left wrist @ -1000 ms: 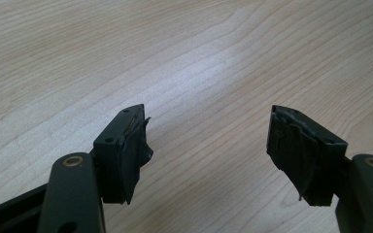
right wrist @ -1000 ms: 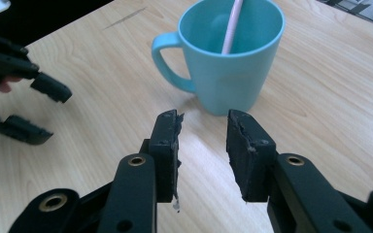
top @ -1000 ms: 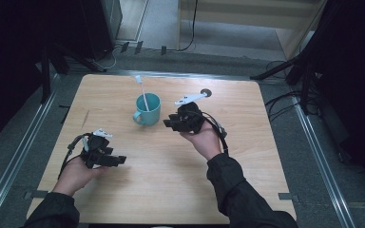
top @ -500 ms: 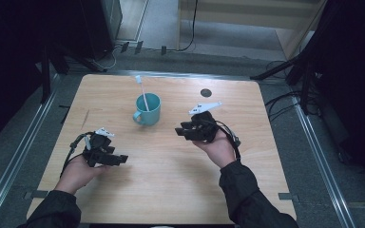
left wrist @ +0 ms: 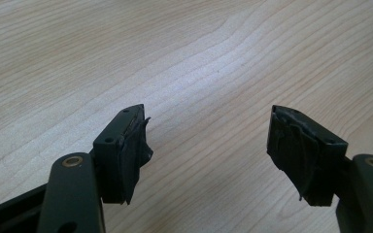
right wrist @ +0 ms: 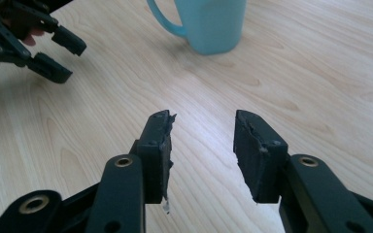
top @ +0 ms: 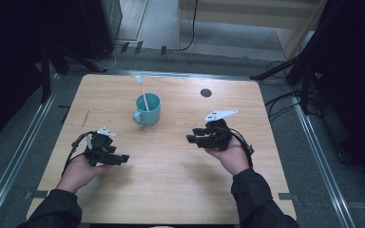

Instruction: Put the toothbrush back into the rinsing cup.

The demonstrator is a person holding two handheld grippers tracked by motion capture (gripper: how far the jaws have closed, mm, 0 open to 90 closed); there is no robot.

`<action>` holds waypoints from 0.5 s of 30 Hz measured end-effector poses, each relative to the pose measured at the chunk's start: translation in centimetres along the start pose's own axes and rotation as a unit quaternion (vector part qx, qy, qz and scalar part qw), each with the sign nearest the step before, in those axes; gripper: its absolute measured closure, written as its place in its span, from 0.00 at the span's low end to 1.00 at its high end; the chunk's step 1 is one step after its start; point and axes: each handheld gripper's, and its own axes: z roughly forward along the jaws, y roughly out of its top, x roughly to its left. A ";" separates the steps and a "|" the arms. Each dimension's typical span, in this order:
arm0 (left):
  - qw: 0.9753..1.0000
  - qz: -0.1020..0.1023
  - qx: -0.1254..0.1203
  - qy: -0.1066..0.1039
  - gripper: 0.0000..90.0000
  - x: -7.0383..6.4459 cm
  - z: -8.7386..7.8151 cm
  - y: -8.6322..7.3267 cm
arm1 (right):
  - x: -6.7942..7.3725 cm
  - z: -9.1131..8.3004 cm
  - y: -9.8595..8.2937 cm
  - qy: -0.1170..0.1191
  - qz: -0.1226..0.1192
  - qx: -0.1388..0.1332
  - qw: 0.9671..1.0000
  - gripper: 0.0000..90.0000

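A bare wooden table [top: 171,190] stands on grey floor; the teal mug [top: 148,109] sits far-centre, while the left gripper [top: 119,159] and right gripper [top: 192,135] gape empty near.

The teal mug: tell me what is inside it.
A white toothbrush stands in the teal mug, leaning toward the table's far-left side with its head above the rim. Its lower end and the mug's bottom are hidden by the wall.

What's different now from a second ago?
The right gripper has drawn back from beside the mug toward the person's side of the table, its jaws open and empty. Nothing was picked up or let go. The left gripper stayed where it was, jaws open, and the mug with the white stick in it has not moved.
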 end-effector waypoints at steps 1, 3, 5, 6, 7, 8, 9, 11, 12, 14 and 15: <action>1.000 0.001 0.001 0.000 0.34 0.0 0.0 0.0 | 0.0 -0.1 -0.3 -0.002 0.001 0.001 1.000 0.64; 1.000 0.000 0.001 -0.001 0.34 0.0 0.1 0.0 | -0.2 -0.4 -0.7 -0.002 0.001 0.003 1.000 0.63; 1.000 0.000 0.002 -0.003 0.34 0.0 0.1 0.1 | -0.3 -0.7 -1.1 -0.003 0.000 0.003 1.000 0.61; 1.000 0.001 0.002 -0.004 0.34 -0.1 0.1 0.1 | -0.3 -0.8 -1.2 -0.002 -0.001 0.003 1.000 0.60; 1.000 0.001 0.002 -0.005 0.34 -0.1 0.2 0.1 | -0.3 -0.9 -1.4 -0.004 0.002 0.005 1.000 0.59; 1.000 0.001 0.002 -0.004 0.34 -0.1 0.2 0.1 | -0.4 -1.0 -1.6 -0.004 0.003 0.005 1.000 0.59; 1.000 0.002 0.002 -0.005 0.34 -0.1 0.2 0.1 | -0.4 -1.2 -1.8 -0.003 0.008 0.006 1.000 0.58; 1.000 0.005 0.001 -0.008 0.34 -0.2 0.1 0.1 | -0.6 -1.4 -2.1 -0.003 0.012 0.004 1.000 0.57; 1.000 0.007 -0.001 -0.008 0.34 -0.3 0.1 0.1 | -0.6 -1.5 -2.2 -0.003 0.017 0.004 1.000 0.56; 1.000 0.008 -0.003 -0.009 0.34 -0.3 0.1 0.1 | -0.8 -1.6 -2.5 -0.005 0.019 0.003 1.000 0.55; 1.000 0.007 -0.003 -0.011 0.34 -0.3 0.1 0.1 | -0.8 -1.6 -2.6 -0.005 0.022 0.004 1.000 0.55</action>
